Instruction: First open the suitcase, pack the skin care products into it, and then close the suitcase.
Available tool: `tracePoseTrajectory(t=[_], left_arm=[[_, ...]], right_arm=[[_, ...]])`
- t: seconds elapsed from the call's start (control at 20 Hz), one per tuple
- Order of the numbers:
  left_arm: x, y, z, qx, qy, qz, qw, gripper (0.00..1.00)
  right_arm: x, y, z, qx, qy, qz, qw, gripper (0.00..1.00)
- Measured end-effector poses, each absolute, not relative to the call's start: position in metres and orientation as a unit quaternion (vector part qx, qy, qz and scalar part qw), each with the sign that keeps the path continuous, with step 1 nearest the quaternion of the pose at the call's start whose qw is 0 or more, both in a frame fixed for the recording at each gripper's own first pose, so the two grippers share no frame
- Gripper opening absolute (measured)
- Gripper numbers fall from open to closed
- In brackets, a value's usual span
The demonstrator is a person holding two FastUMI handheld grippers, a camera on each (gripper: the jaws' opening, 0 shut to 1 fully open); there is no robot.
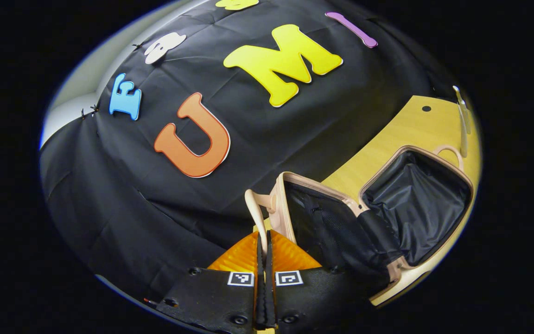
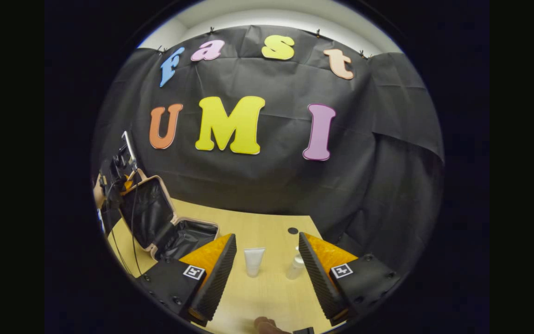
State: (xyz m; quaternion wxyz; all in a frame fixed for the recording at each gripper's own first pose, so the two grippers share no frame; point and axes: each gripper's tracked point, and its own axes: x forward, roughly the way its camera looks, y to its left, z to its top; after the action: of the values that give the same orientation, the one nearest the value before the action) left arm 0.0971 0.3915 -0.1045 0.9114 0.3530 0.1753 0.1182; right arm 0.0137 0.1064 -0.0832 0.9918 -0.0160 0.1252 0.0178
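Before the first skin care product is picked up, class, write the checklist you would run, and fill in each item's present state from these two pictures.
1. Suitcase open: ok, its lid is raised.
2. Inside of the suitcase free for packing: ok, bare dark lining shows.
3. Right tongs open: ok, fingers wide apart.
4. Products within sight: ok, a white tube and a clear bottle stand on the table ahead.
5. Left tongs free: cannot tell, fingers closed at the lid's edge.
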Motion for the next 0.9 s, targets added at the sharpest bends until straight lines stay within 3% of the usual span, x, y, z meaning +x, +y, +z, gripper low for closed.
tracePoseTrajectory(t=[0.3,0.9], left_arm=[[0.090,0.461,-0.174,0.297,0.232,0.139,0.916,0.03],[0.095,0.508,-0.309,0.191,0.339,0.075,0.918,0.04]], right_arm=[[0.003,0.102,-0.093,-0.022,0.139,0.008,0.990,0.80],[-0.021,0.096,-0.130,-0.077,0.193,-0.009,0.978,0.80]])
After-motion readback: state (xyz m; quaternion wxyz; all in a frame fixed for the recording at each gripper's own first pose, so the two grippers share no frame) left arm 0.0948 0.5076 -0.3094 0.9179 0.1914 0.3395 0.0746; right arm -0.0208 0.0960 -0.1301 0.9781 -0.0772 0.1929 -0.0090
